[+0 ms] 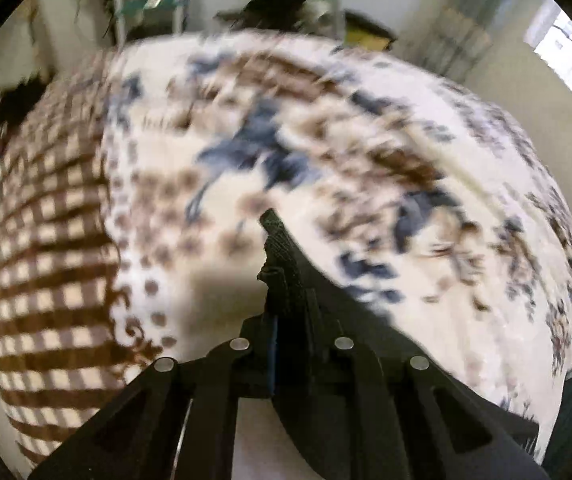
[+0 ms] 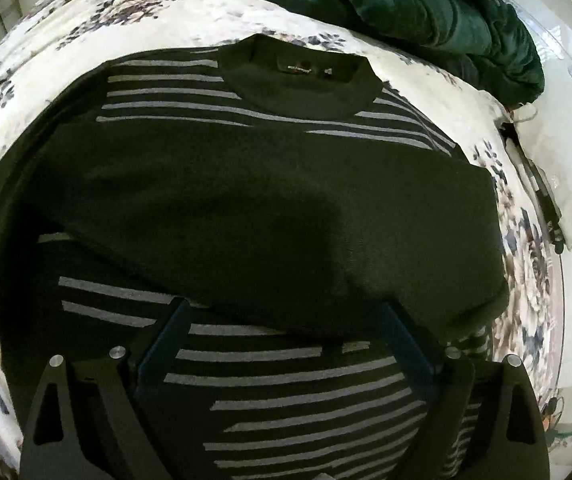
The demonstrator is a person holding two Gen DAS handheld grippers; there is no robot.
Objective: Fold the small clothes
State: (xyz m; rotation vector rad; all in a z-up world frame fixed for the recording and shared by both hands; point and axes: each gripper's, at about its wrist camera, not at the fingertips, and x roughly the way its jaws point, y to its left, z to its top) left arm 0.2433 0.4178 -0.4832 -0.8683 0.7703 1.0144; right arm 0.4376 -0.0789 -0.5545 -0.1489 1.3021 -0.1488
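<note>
**A:** What does the left wrist view give?

**B:** It is blurred. The black left gripper (image 1: 272,240) has its two fingers pressed together to a point, clenched, with nothing visible between them. Below it lies a cream bedspread with blue and brown flowers (image 1: 326,152), and beside that, at the left, a brown and cream checked cloth (image 1: 50,248). No garment shows in this view.

**A:** And the right wrist view?

**B:** Sharper. The right gripper (image 2: 284,320) stands released, its blue-lined fingers (image 2: 166,332) spread wide, nothing grasped. Between and beyond them lies the black knit sweater with grey stripes (image 2: 270,384), flat on the same flowered bedspread (image 2: 86,28), collar and label at the far end. One plain black sleeve (image 2: 246,216) is folded across its chest from the left to the right edge.

**A:** Anything else on the bed?

**B:** A crumpled dark green plush blanket (image 2: 426,12) beyond the collar, well apart from the gripper.
</note>
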